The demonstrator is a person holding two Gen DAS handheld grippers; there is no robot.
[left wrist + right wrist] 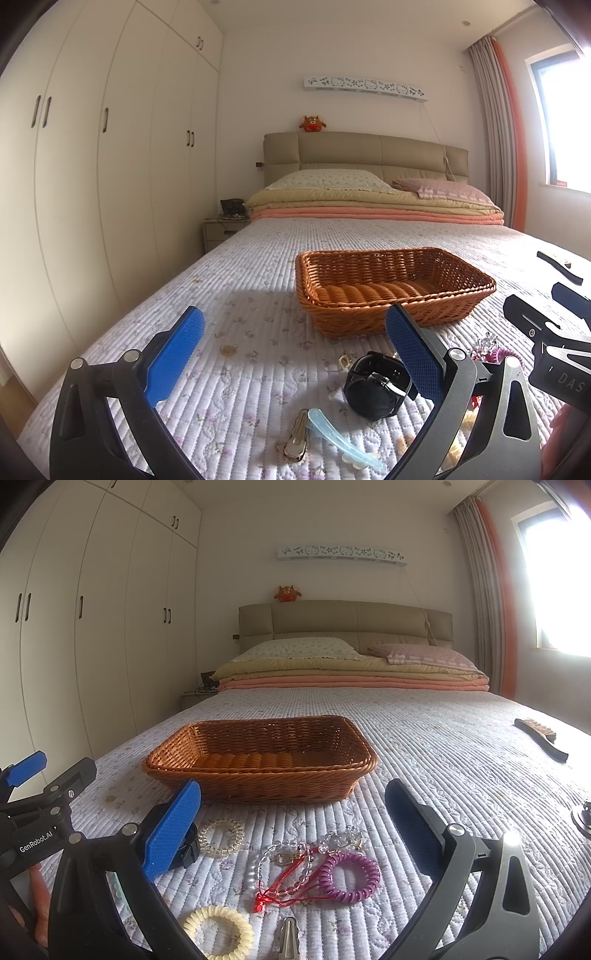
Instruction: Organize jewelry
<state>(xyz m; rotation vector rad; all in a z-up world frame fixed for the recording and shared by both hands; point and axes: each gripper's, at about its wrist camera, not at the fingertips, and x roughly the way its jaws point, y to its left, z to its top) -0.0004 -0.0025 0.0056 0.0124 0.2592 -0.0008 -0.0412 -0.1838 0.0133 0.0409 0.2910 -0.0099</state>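
Both grippers, left [295, 354] and right [291, 830], held wide, nothing gripped. Watch [376, 387] and bands [349, 877] scattered lower centre on quilt [443, 738]. Basket [258, 760] mid-frame, unfilled. Judged start: first item to be straddled, pinched.

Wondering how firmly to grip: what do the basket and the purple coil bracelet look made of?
Basket: woven wicker or plastic rattan, glossy orange-brown strands; stiff-looking. Purple coil bracelet: probably stretchy plastic, a smooth, shiny telephone-cord spiral.
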